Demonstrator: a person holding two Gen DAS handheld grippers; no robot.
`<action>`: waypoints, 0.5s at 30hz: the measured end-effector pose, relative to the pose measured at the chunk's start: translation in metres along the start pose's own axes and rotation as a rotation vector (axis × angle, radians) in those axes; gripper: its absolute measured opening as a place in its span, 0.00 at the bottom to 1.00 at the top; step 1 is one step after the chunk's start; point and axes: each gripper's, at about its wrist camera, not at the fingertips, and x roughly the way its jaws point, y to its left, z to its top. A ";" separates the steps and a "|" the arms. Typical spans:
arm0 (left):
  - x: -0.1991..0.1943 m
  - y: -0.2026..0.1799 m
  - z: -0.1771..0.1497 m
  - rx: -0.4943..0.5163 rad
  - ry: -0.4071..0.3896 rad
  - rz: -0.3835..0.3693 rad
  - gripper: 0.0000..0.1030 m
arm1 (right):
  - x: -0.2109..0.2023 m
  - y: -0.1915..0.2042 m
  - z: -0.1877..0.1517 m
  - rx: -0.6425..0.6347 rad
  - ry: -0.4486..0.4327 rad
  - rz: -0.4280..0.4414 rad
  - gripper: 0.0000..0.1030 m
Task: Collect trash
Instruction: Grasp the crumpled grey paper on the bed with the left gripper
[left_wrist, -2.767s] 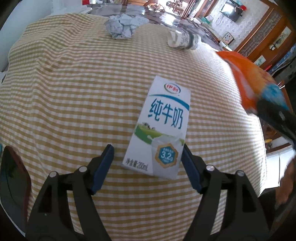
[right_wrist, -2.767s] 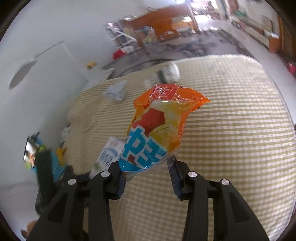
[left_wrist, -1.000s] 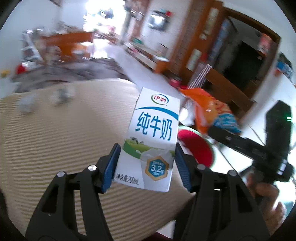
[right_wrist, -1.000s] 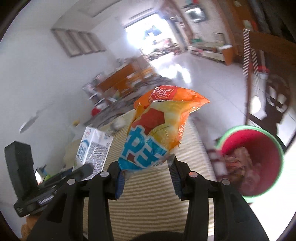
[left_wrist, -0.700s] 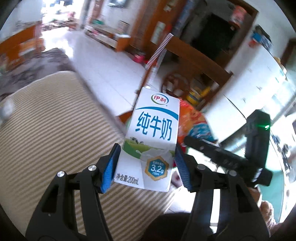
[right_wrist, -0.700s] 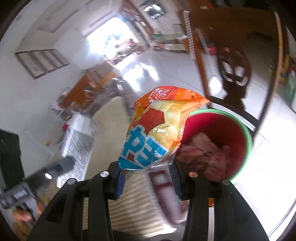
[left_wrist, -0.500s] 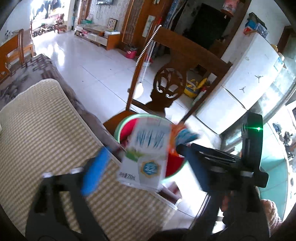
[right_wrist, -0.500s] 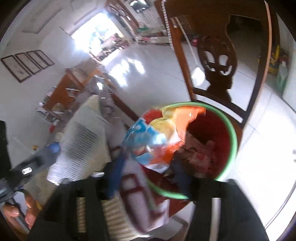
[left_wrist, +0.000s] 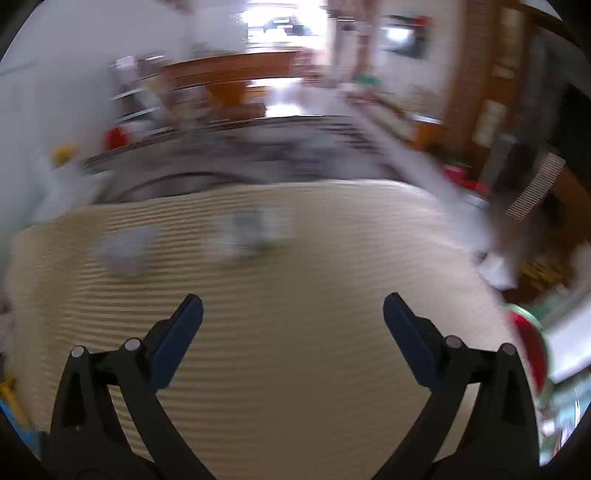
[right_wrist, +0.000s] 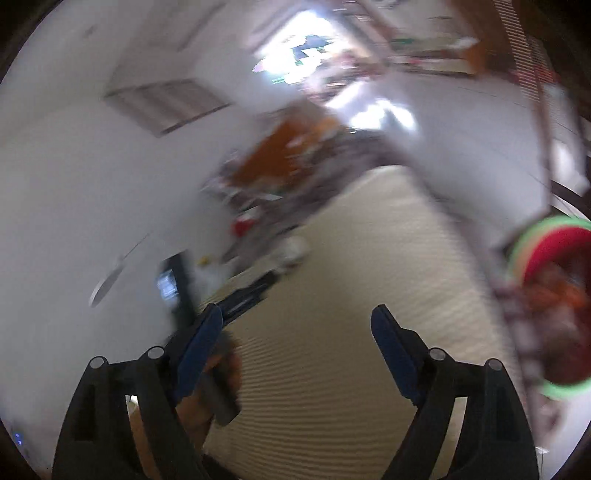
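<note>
Both views are blurred by motion. My left gripper (left_wrist: 293, 306) is over the beige checked tablecloth (left_wrist: 295, 369), its jaws still opening with nothing between them. Two pieces of trash lie far ahead on the cloth: a crumpled grey paper (left_wrist: 127, 249) and a crushed cup (left_wrist: 247, 232). My right gripper (right_wrist: 297, 319) also has its jaws opening and holds nothing. The red bin with a green rim (right_wrist: 554, 306) stands at the right, with orange and red trash inside; it also shows as the bin (left_wrist: 528, 350) at the right edge of the left wrist view.
The other hand-held gripper (right_wrist: 236, 295) and a hand (right_wrist: 218, 373) show at the left of the right wrist view. A wooden chair (left_wrist: 535, 192) stands beyond the table's right edge. Wooden furniture (left_wrist: 229, 77) and tiled floor lie behind.
Both grippers opened and let go: the milk carton and the orange snack bag dropped at the red bin. Both then swung back left toward the table, so the bin now sits at the right.
</note>
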 end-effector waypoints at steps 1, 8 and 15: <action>0.007 0.020 0.004 -0.021 0.004 0.049 0.93 | 0.017 0.008 -0.008 -0.035 0.044 -0.013 0.78; 0.077 0.125 0.028 -0.091 0.100 0.284 0.94 | 0.048 0.032 -0.024 -0.166 0.173 -0.111 0.78; 0.099 0.146 0.032 -0.108 0.143 0.215 0.49 | 0.060 0.027 -0.026 -0.172 0.212 -0.152 0.78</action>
